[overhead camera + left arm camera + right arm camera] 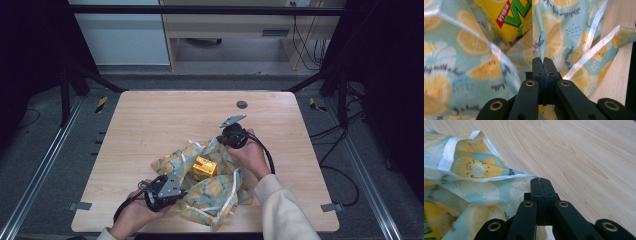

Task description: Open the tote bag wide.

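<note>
A lemon-print cloth (215, 192) lies crumpled on the wooden table (150, 125), with a yellow drink carton (205, 167) standing in its middle. My left gripper (177, 192) is at the cloth's near-left side. In the left gripper view the gripper (544, 60) is shut on a raised fold of the cloth (474, 75), and the carton (506, 17) is just beyond. My right gripper (222, 140) is at the cloth's far corner. In the right gripper view the gripper (540, 180) is shut on the cloth's hemmed edge (486, 177).
A round dark grommet (242, 104) sits in the table near its far edge. Metal brackets (80, 205) clamp the front corners. Bare wood (586, 157) stretches beyond the right gripper. Black frame rails and cables surround the table.
</note>
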Action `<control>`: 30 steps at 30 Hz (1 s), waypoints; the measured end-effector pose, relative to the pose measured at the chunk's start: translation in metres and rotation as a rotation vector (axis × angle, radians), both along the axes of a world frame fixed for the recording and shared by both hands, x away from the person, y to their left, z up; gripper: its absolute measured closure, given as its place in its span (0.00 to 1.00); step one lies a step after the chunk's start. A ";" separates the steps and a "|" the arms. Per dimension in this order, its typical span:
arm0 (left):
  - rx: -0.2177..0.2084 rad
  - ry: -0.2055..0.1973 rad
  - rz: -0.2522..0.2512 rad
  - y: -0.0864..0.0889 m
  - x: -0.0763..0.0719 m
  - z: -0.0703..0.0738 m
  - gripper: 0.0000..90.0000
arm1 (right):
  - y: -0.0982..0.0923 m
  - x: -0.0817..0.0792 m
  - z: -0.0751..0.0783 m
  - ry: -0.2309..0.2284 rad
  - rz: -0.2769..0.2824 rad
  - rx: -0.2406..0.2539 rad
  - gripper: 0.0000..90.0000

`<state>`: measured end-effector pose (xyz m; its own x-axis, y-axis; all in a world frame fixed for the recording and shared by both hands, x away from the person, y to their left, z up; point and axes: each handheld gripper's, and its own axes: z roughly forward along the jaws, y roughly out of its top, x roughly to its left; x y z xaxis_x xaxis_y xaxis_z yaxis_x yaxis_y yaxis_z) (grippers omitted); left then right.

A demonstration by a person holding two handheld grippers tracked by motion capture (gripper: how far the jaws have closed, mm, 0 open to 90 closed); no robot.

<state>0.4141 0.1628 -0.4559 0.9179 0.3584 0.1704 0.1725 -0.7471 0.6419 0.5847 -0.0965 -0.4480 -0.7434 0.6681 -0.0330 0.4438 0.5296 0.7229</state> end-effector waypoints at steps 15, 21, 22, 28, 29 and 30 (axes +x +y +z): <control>0.066 0.021 -0.001 0.009 -0.001 -0.011 1.00 | -0.017 0.012 -0.019 0.008 -0.098 -0.027 1.00; 0.058 0.001 0.015 0.013 -0.003 -0.009 1.00 | -0.024 0.019 -0.021 -0.005 -0.130 -0.035 1.00; 0.058 0.001 0.015 0.013 -0.003 -0.009 1.00 | -0.025 0.019 -0.021 -0.005 -0.136 -0.037 1.00; 0.081 0.006 0.003 0.014 -0.006 -0.011 1.00 | -0.027 0.020 -0.020 -0.012 -0.143 -0.041 1.00; 0.082 0.007 0.003 0.014 -0.006 -0.012 1.00 | -0.028 0.020 -0.020 -0.014 -0.144 -0.044 1.00; 0.082 0.009 0.003 0.014 -0.007 -0.012 1.00 | -0.029 0.020 -0.020 -0.015 -0.144 -0.044 1.00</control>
<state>0.4074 0.1765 -0.4684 0.9184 0.3463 0.1912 0.1802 -0.7966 0.5771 0.6044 -0.1255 -0.4681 -0.6391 0.7654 -0.0751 0.5070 0.4927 0.7073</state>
